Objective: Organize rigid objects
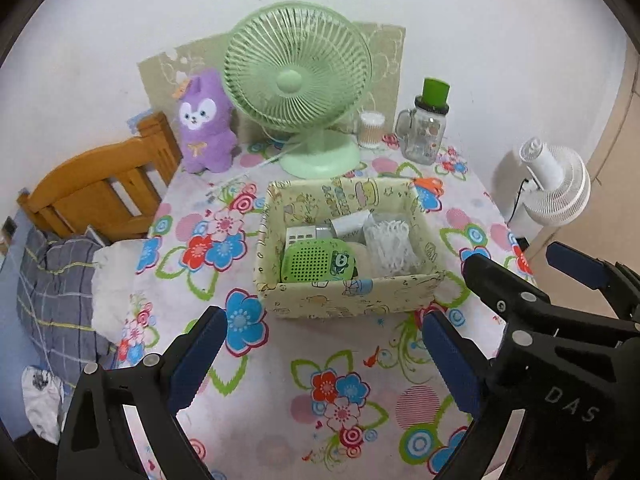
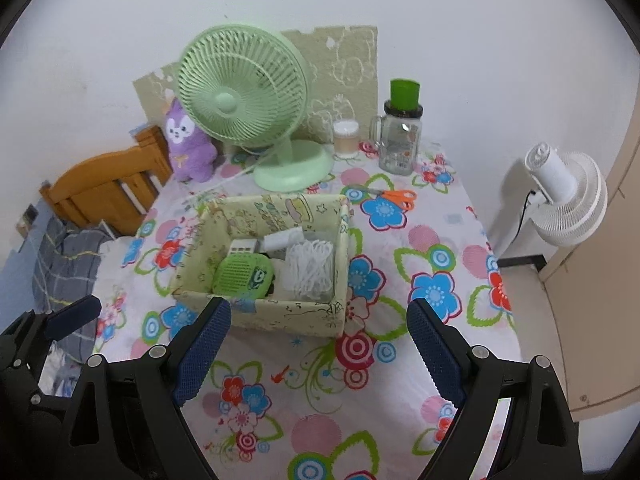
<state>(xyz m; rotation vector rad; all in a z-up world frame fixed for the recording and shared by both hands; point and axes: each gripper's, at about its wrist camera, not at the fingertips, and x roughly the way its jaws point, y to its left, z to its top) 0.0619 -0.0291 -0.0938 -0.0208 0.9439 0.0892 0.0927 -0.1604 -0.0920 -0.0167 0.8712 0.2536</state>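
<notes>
Looking at the table [image 1: 304,400] from beside it: both grippers hang over the near edge, empty. Left gripper [image 1: 324,340] has its jaws wide apart; right gripper [image 2: 318,332] the same.

Handling, largest first:
- One fabric-covered box [image 1: 352,292], mid-table. Looks light, with soft walls that would buckle; grip a rim near a corner, I'd say.
- One glass mug-jar [image 1: 424,136] with green cap, far right corner. Heavy-ish, slippery, fragile; take the handle or neck.
- One clear cotton-swab tub [image 1: 371,130] just left of it. Light, stiff.
- One pair of orange scissors [image 2: 394,197] behind the box's far right corner. Stiff, flat; pinch the handles.
- In the box: one green perforated case [image 1: 318,261], hard plastic and probably slick, leaning on the near wall; one bag of white picks [image 1: 390,242], crinkly. Small white boxes behind it, count unclear.
</notes>
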